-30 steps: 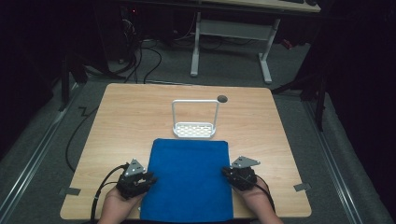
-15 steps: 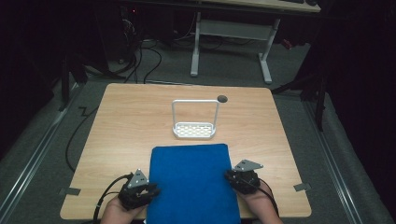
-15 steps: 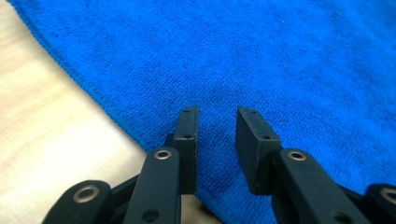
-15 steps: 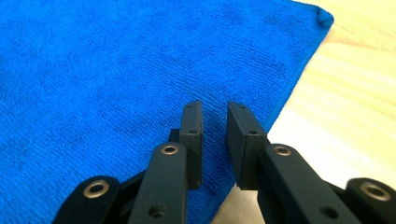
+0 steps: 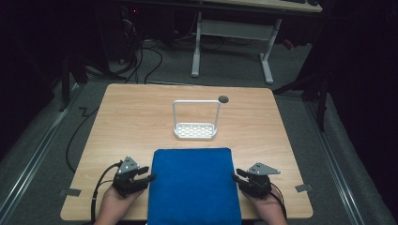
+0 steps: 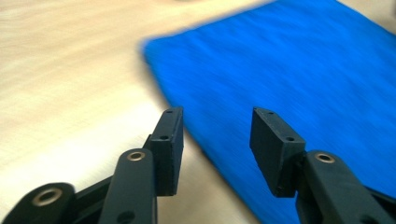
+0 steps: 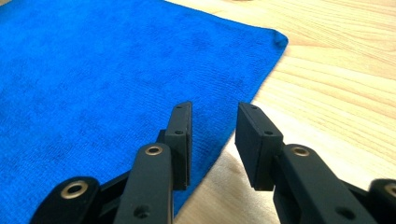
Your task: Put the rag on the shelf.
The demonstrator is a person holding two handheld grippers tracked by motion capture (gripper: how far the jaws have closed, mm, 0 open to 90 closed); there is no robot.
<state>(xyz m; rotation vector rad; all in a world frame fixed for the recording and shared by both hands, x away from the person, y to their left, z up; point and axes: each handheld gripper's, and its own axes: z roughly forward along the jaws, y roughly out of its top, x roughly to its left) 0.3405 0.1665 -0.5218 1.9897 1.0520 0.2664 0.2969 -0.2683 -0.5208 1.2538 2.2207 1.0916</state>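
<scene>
Dark room all around, and a pale wooden table (image 5: 141, 122) in the middle with a soft blue fuzzy cloth (image 5: 195, 185) lying flat at the bottom centre, below a white wire rack (image 5: 195, 123). Both the left gripper (image 5: 149, 172) and right gripper (image 5: 234, 174) have just been opening at the cloth's side edges, jaws spread with nothing pinched. I think the cloth is light and floppy, so its corners or edges are best to grab.

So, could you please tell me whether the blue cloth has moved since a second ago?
Yes. The blue cloth has slid toward the person: the bare wood between its far edge and the white rack is wider, and it overhangs the table's near edge.
</scene>
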